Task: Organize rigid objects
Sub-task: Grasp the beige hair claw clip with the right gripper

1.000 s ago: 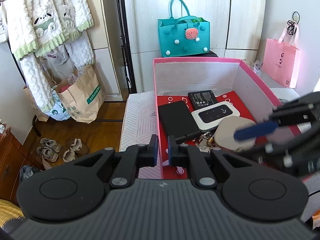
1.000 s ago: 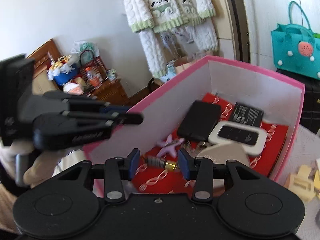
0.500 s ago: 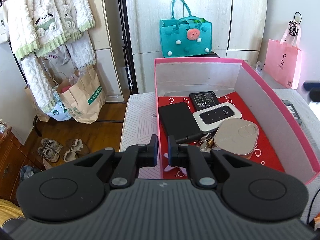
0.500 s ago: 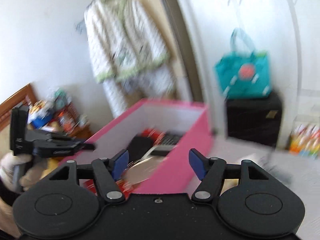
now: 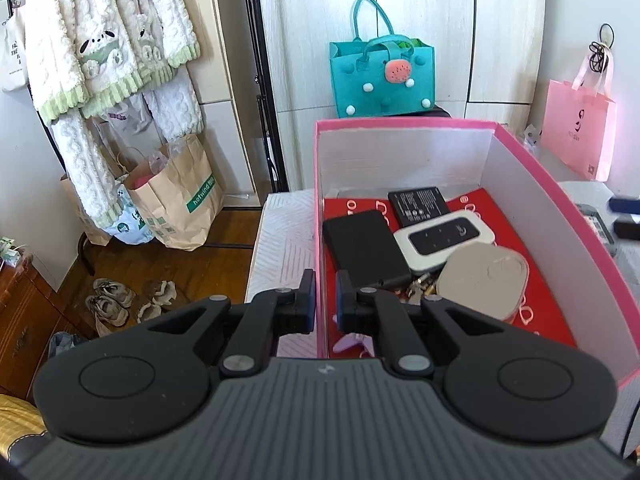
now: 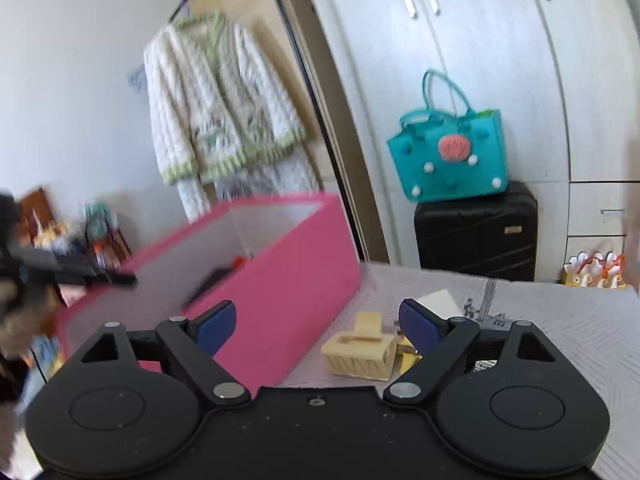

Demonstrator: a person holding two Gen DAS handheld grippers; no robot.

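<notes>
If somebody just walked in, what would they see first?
Probably the big pink box in the middle, with a black power bank, a white gadget and a round grey case lying inside on red paper. Behind it a teal bag with a pink patch sits on a black suitcase. Beside the box, on the bed, a cream hair clip lies just ahead of the open right claw.

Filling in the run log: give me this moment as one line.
left gripper: shut on pink box wall | right gripper: open, empty, facing cream hair clip on bed | next (likely): grasp clip
</notes>
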